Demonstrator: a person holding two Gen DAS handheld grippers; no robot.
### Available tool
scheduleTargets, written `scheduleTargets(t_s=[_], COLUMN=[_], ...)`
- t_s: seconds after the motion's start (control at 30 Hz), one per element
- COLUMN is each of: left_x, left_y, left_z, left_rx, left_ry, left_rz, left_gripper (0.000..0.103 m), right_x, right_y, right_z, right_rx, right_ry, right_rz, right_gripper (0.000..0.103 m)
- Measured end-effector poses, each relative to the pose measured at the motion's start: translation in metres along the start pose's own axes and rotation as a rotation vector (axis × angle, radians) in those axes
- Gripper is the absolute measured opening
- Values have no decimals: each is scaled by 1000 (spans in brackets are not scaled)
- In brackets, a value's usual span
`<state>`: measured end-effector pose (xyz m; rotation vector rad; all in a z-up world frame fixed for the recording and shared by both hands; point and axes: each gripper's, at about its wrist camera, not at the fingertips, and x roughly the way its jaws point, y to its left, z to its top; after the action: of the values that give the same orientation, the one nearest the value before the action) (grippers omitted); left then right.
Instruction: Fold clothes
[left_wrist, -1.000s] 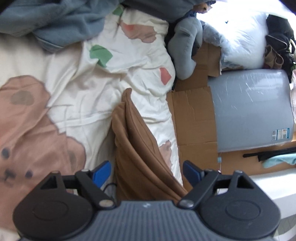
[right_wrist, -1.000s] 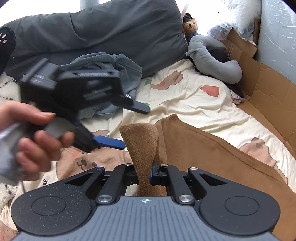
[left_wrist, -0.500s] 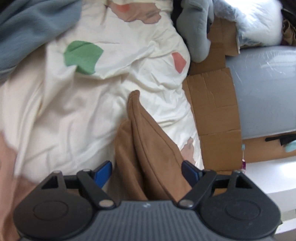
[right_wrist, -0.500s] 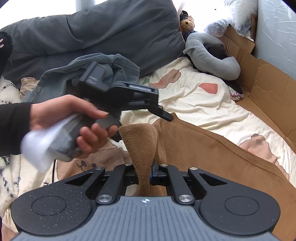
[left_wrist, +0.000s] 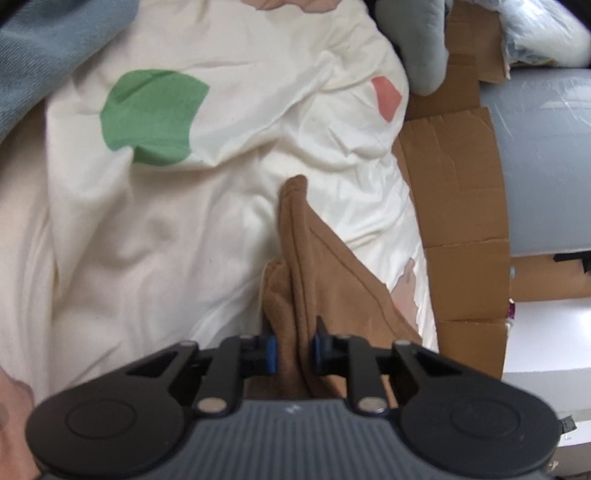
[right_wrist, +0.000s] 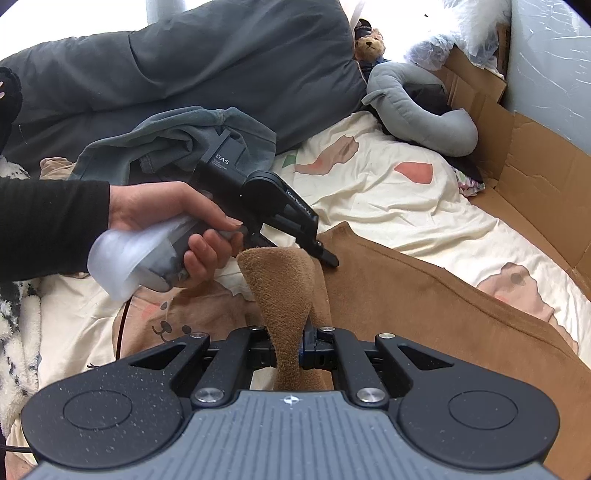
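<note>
Left wrist view: my left gripper (left_wrist: 293, 349) has just been closing its jaws; the blue pads now pinch a fold of the brown garment (left_wrist: 314, 280).
Right wrist view: my right gripper (right_wrist: 291, 349) is clamped tight on another bunched edge of the brown garment (right_wrist: 424, 295).
Garment's place: spread over the cream bedsheet (right_wrist: 388, 199), its far corner lying flat on it.
Beside the sheet: cardboard (left_wrist: 458, 206) along its right edge.
Beyond the sheet: blue-grey clothing (right_wrist: 177, 140), heaped.
Left hand (right_wrist: 173, 218): wrapped round the gripper's handle.
</note>
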<state>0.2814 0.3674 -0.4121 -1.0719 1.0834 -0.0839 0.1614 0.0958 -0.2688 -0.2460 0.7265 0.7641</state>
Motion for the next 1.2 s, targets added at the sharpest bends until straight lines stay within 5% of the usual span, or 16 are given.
scheduleTargets(t_s=[0.57,1.2], left_x=[-28,10], left_y=[-69,-164], left_z=[-27,-57], left_rx=[-6,114], left_ry=[-138,-138], left_rz=[25,56], left_gripper=[10,10], right_x=[-40,-80], right_y=[-44,-103], right_z=[-6,-60], right_rx=[91,324], right_ry=[-58,-155], right_rz=[176,174], right_gripper=[4,4])
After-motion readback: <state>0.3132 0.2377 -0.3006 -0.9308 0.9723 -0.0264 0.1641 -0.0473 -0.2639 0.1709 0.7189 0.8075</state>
